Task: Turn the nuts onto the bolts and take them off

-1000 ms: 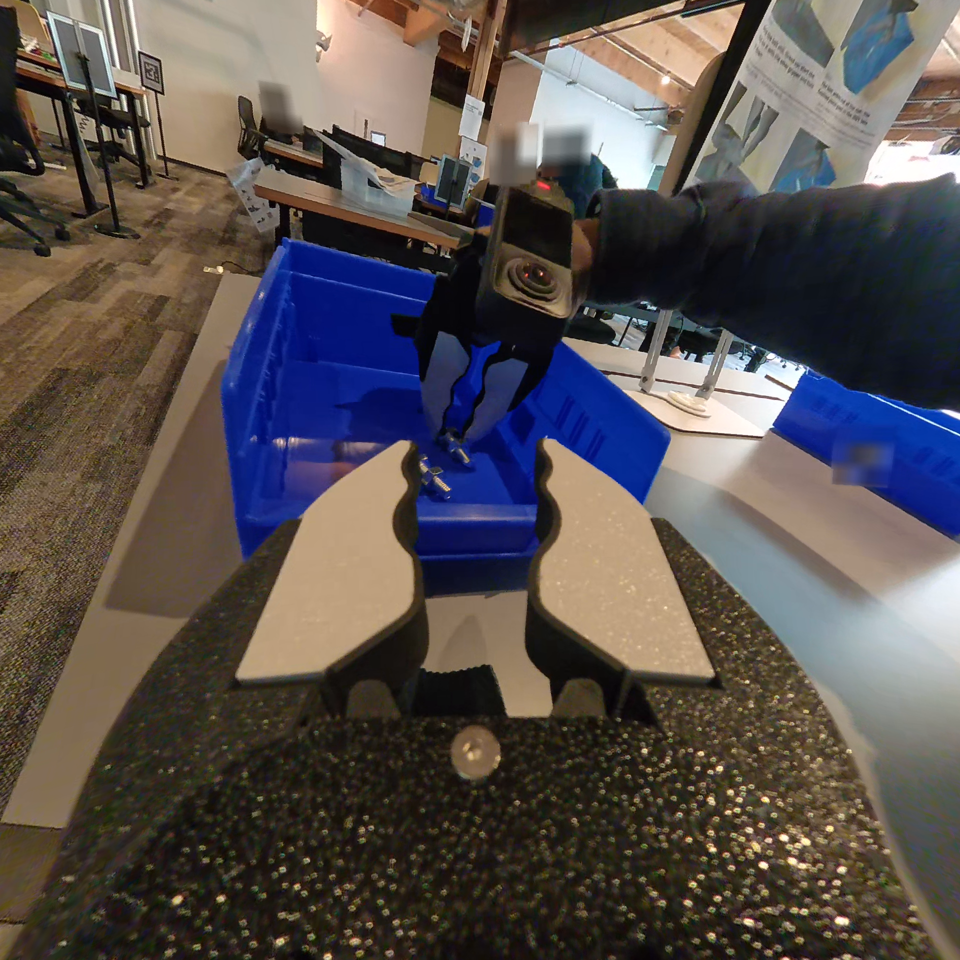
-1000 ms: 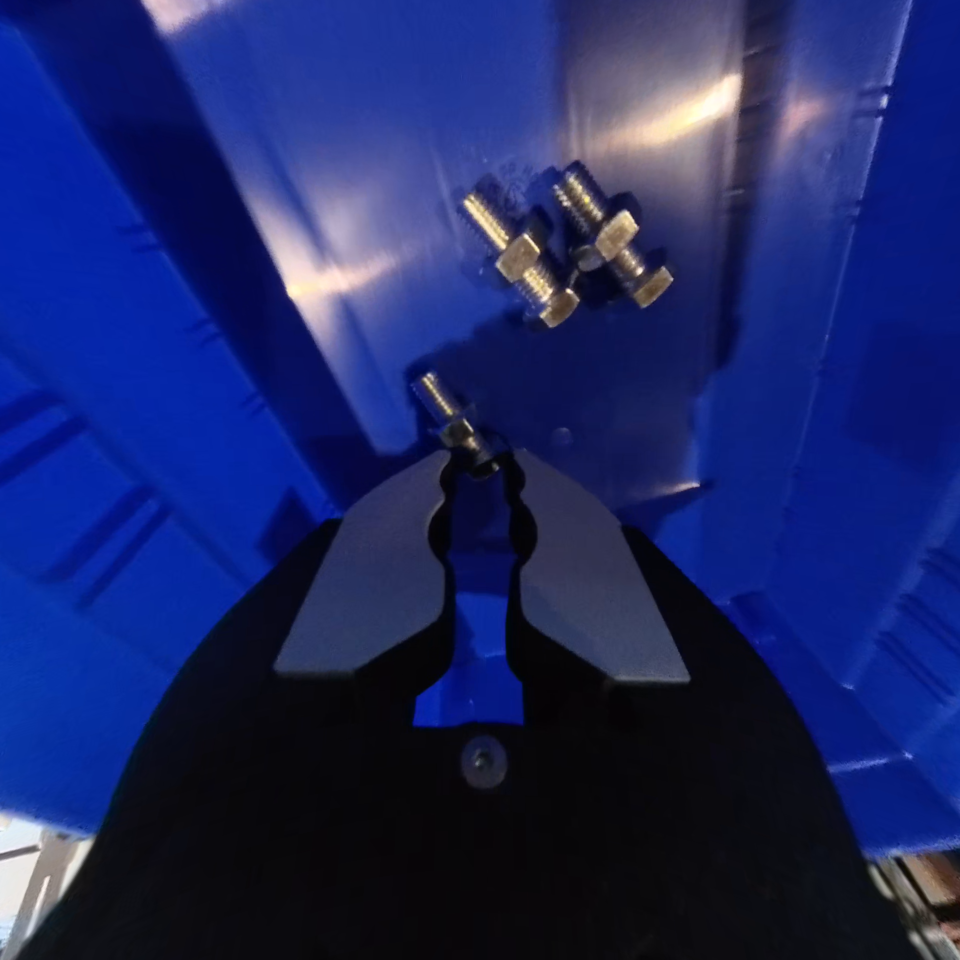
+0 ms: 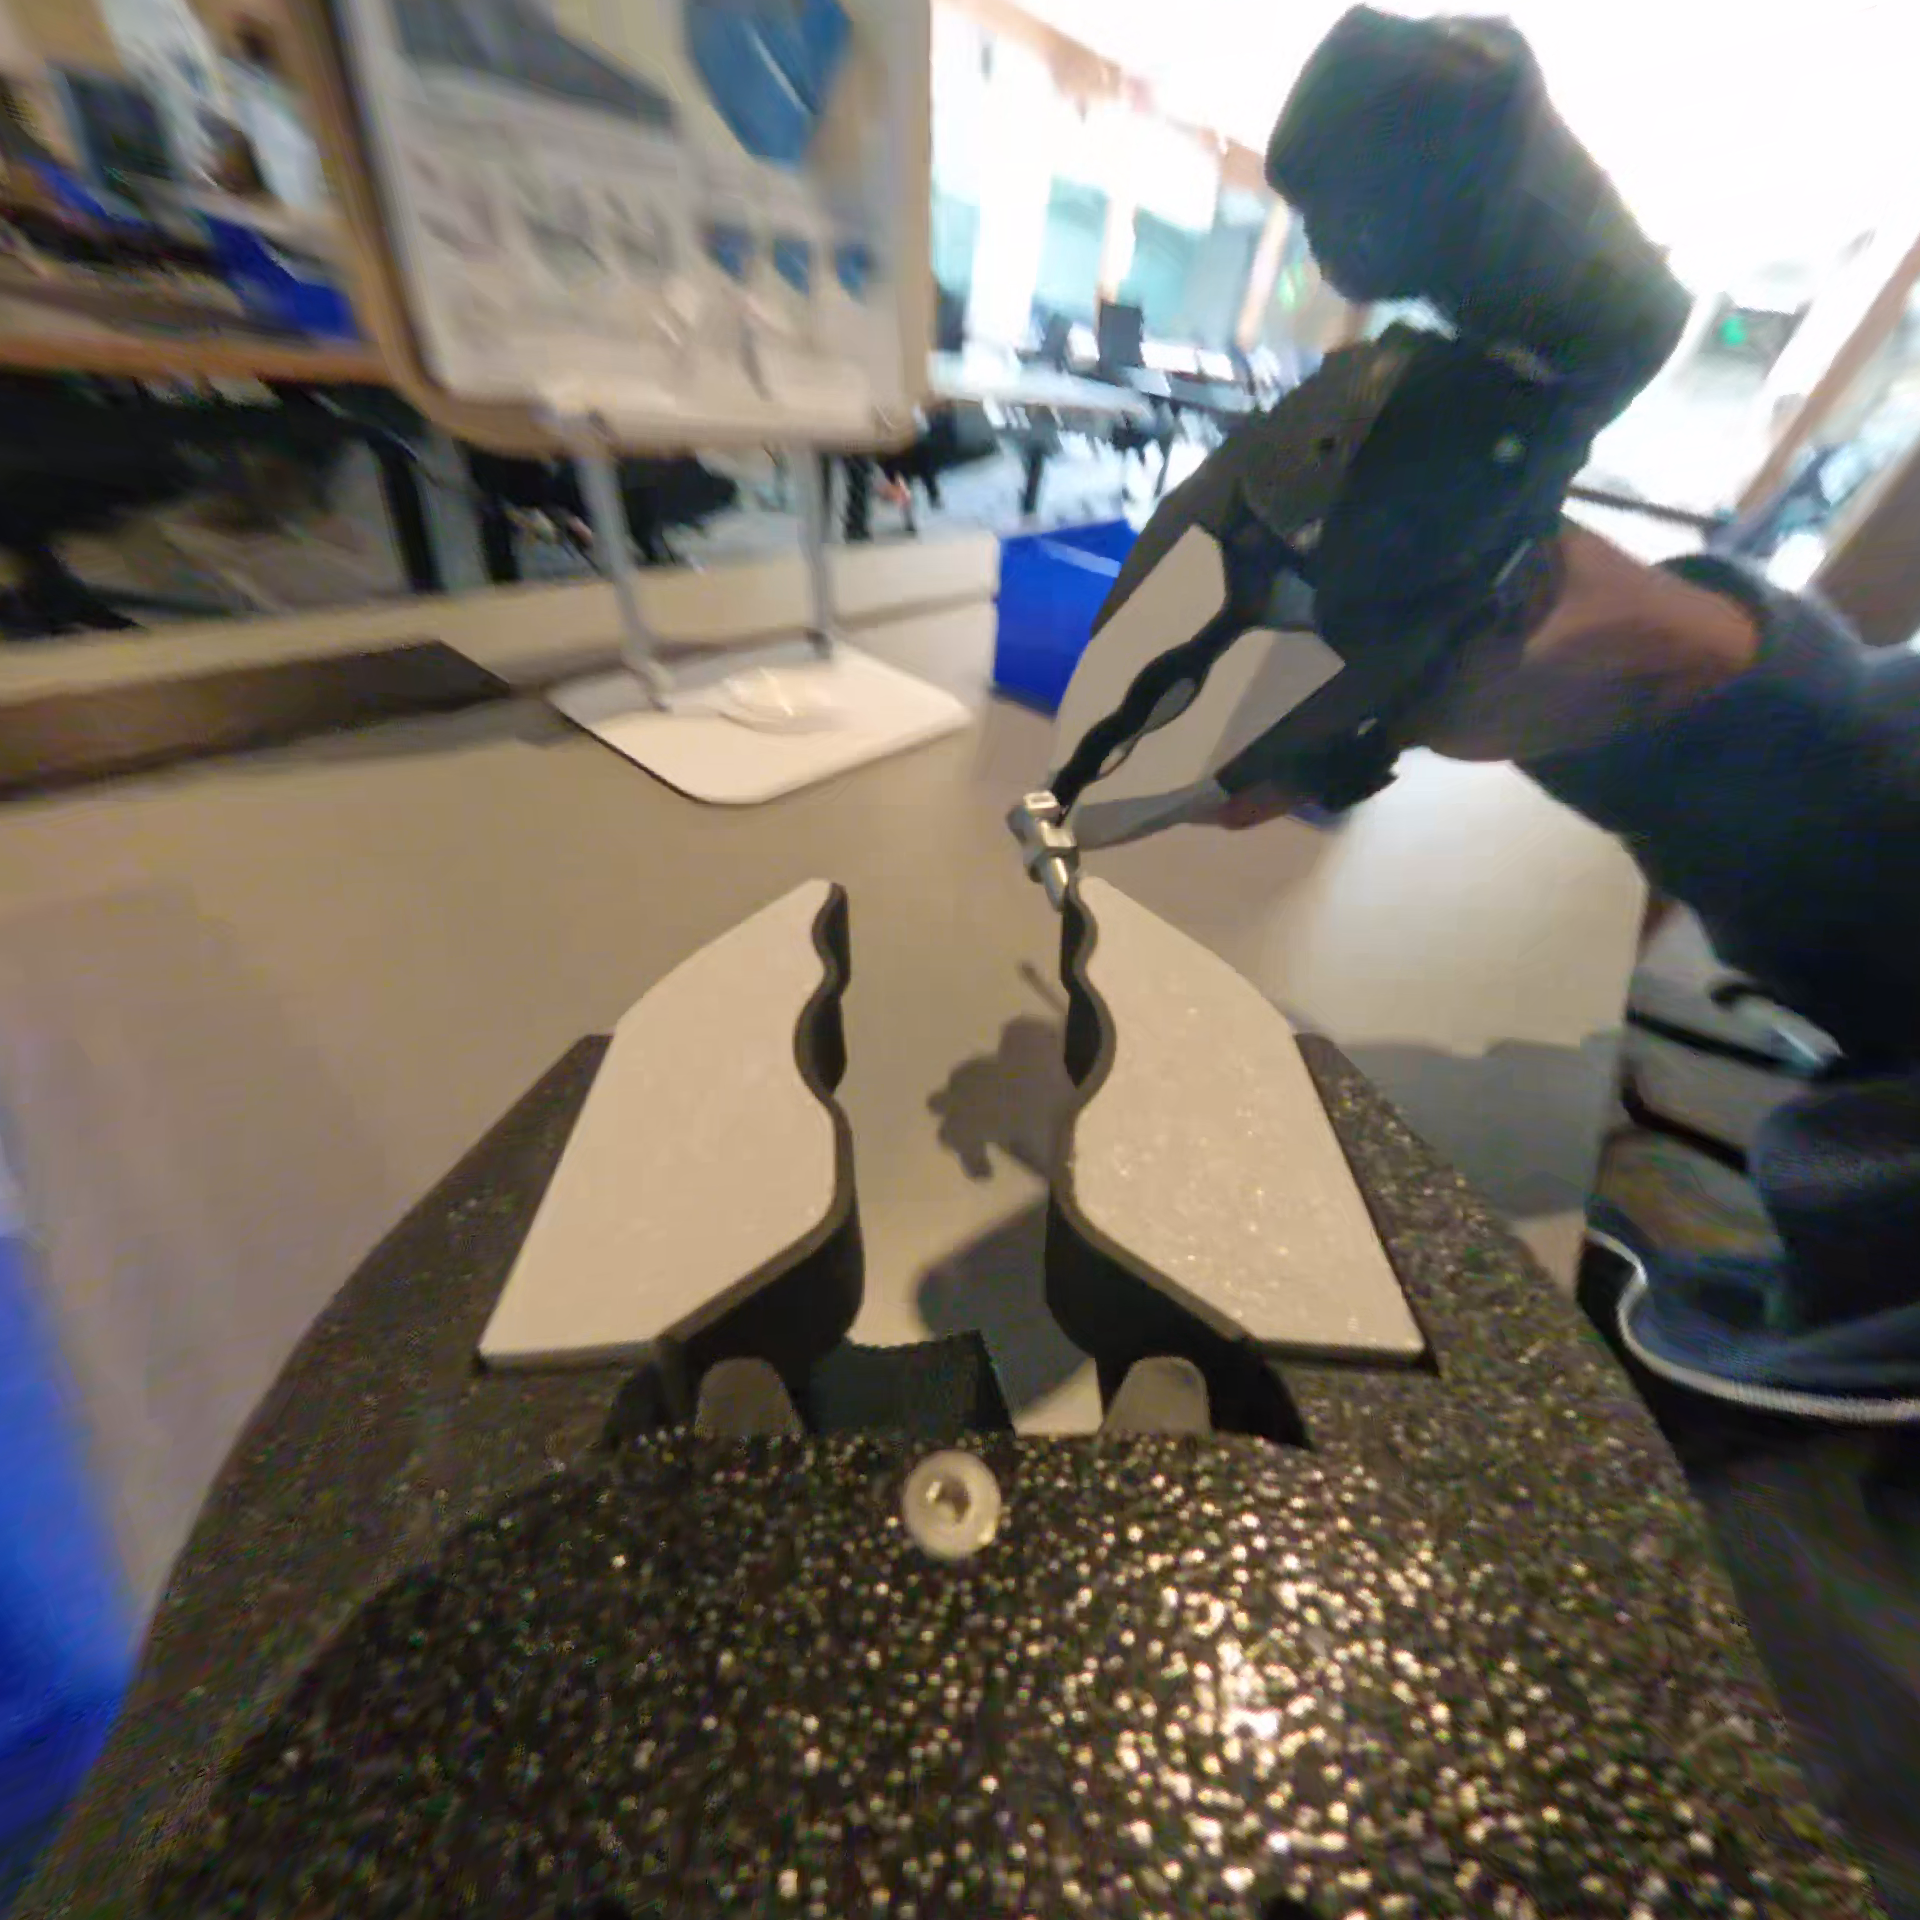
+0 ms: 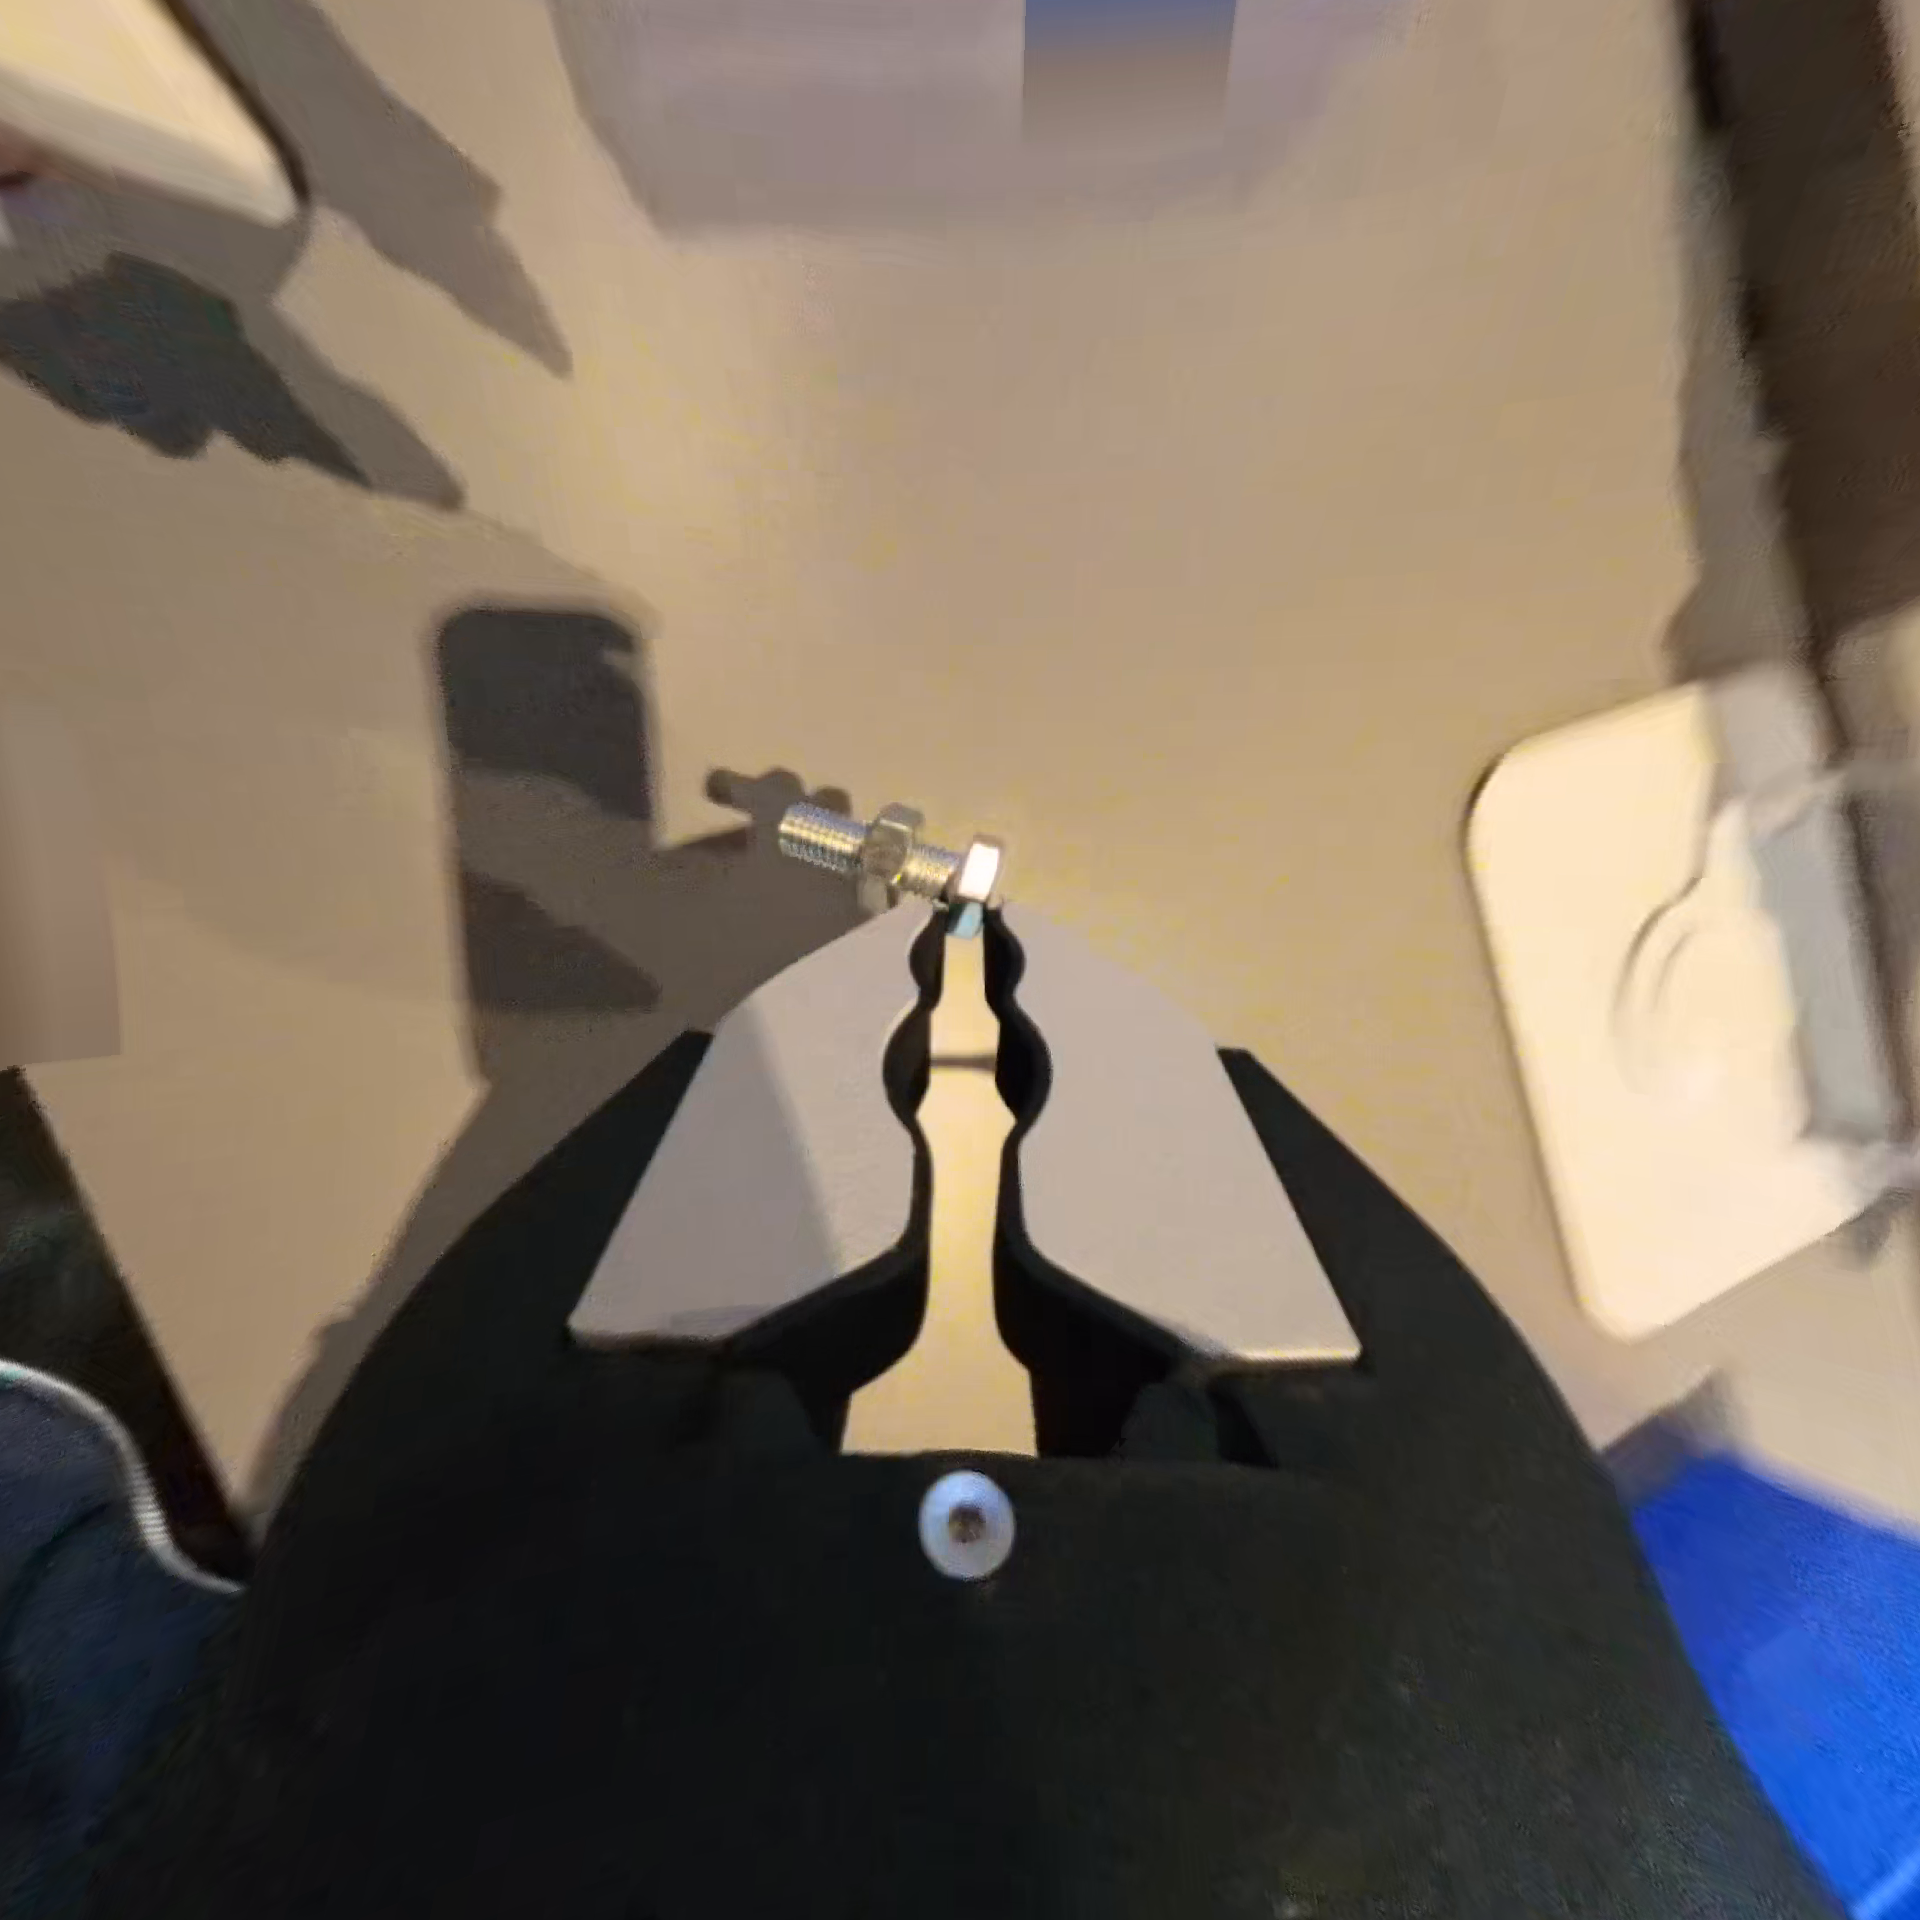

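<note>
My right gripper (image 4: 964, 920) is shut on the head of a silver bolt (image 4: 831, 836) and holds it in the air above the pale table (image 4: 1195, 520). A hex nut (image 4: 891, 847) sits part-way along the bolt's thread. In the left wrist view the right gripper (image 3: 1065, 805) comes in from the right with the bolt (image 3: 1044, 847) hanging just past my left gripper's right fingertip. My left gripper (image 3: 948, 899) is open and empty over the table.
A white stand base (image 3: 758, 717) carries a poster board (image 3: 644, 208) at the back of the table. It also shows in the right wrist view (image 4: 1662, 997). A blue bin (image 3: 1049, 613) stands farther back, another blue bin edge (image 4: 1787, 1621) at lower right. A person's dark sleeve (image 3: 1714, 748) reaches in from the right. About 12 centimetres separates my left fingertips from my right.
My right gripper has lifted a bolt with its nut out of the blue bin and carried it over the bare table. My left gripper has turned away from the bin and faces it.
</note>
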